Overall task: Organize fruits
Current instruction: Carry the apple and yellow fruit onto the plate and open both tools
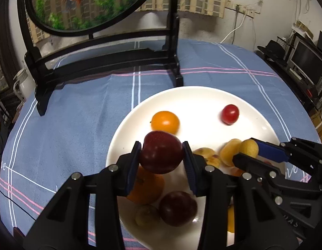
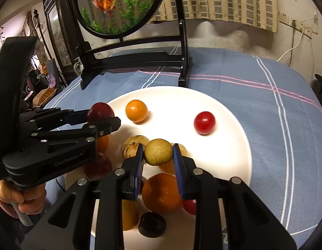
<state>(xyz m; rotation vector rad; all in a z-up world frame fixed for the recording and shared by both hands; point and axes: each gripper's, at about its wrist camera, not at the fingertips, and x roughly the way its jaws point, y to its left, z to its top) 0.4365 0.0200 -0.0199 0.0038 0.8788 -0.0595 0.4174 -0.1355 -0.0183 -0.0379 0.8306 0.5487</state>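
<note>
Black plastic left gripper [image 1: 162, 153], at the frame's lower centre, pinches a dark red round plum [image 1: 161, 152] above the white round plate [image 1: 202, 98]. The right gripper [image 2: 158, 154] clamps a small yellow-green round fruit [image 2: 158, 151] likewise. I'd lower each slowly into bare plate, clear of the crowded near pile. Farther up sit a small orange citrus [image 1: 165, 122] and red cherry tomato [image 1: 230, 114]; beyond, the black-framed goldfish screen [image 1: 94, 4].
</note>
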